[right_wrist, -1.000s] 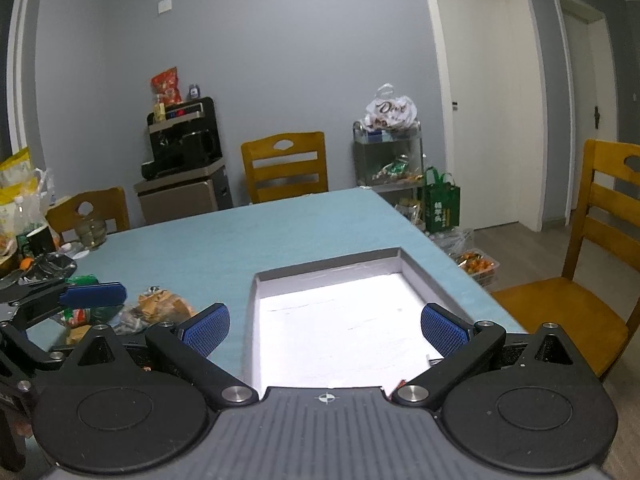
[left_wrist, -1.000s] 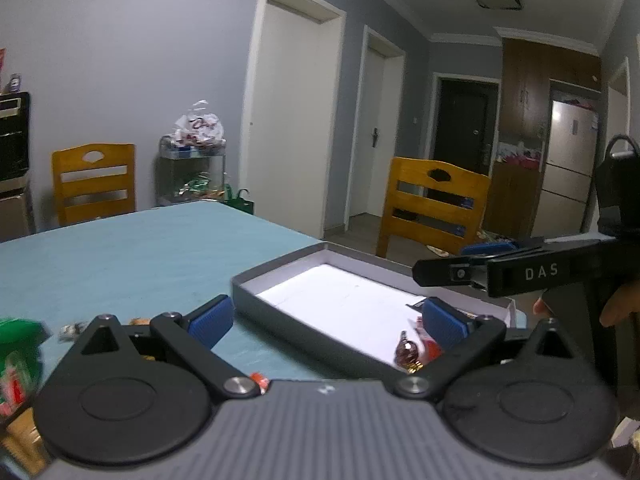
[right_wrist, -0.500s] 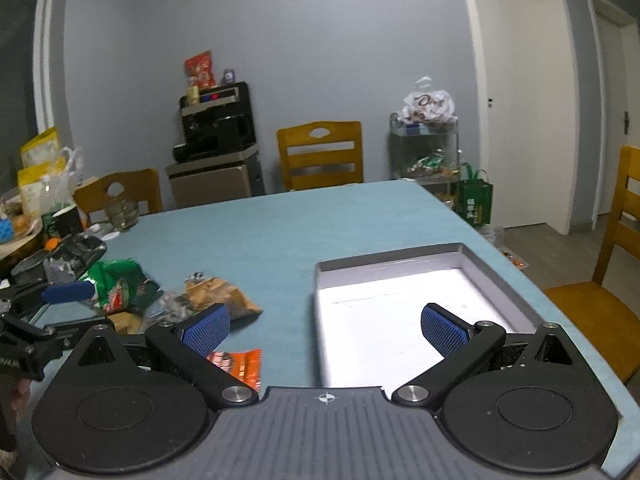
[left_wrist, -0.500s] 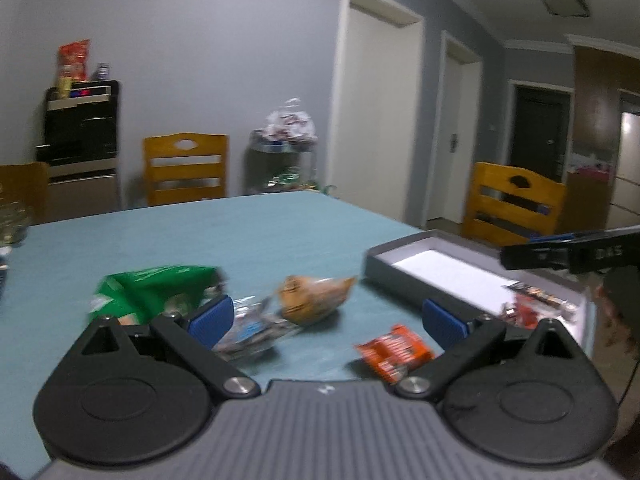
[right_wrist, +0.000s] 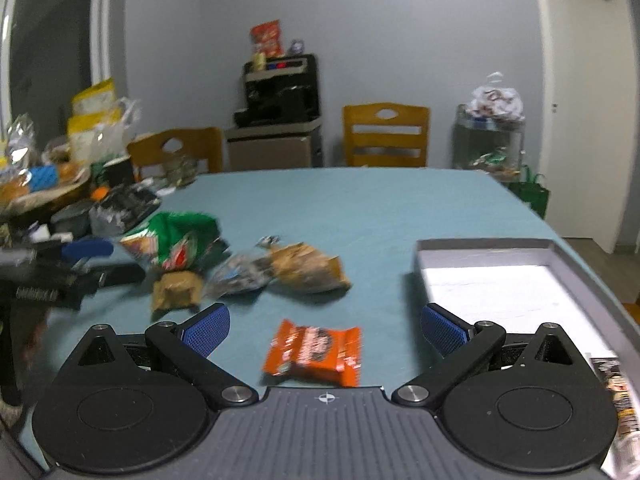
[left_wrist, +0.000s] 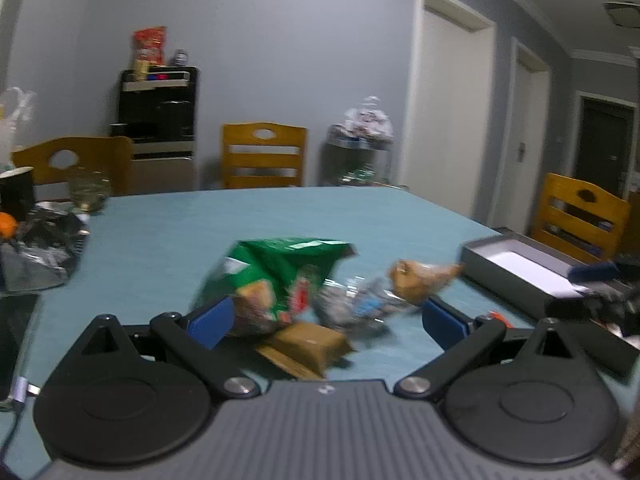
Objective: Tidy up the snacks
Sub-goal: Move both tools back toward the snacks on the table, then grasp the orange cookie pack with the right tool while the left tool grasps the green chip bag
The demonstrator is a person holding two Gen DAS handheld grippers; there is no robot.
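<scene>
Table (right_wrist: pixel 360 208): teal cloth, grey walls and wooden chairs behind.
Snacks: green bag (left_wrist: pixel 280 276), clear pack (left_wrist: pixel 356 304), tan pack (left_wrist: pixel 420 280) and brown pack (left_wrist: pixel 308 344) heaped mid-table; orange pack (right_wrist: pixel 316 354) apart, nearer the right claw.
Box (right_wrist: pixel 568 256): grey, white inside, at right table edge; one wrapper (right_wrist: pixel 616 396) in its near corner.
Left claw (left_wrist: pixel 324 320): spread, empty, facing the heap.
Right claw (right_wrist: pixel 324 330): spread, empty, over orange pack.

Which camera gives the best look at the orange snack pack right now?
The right wrist view: the orange snack pack lies flat and whole on the table between the open right gripper's fingers. The left wrist view shows only an orange sliver behind its own right finger.
</scene>
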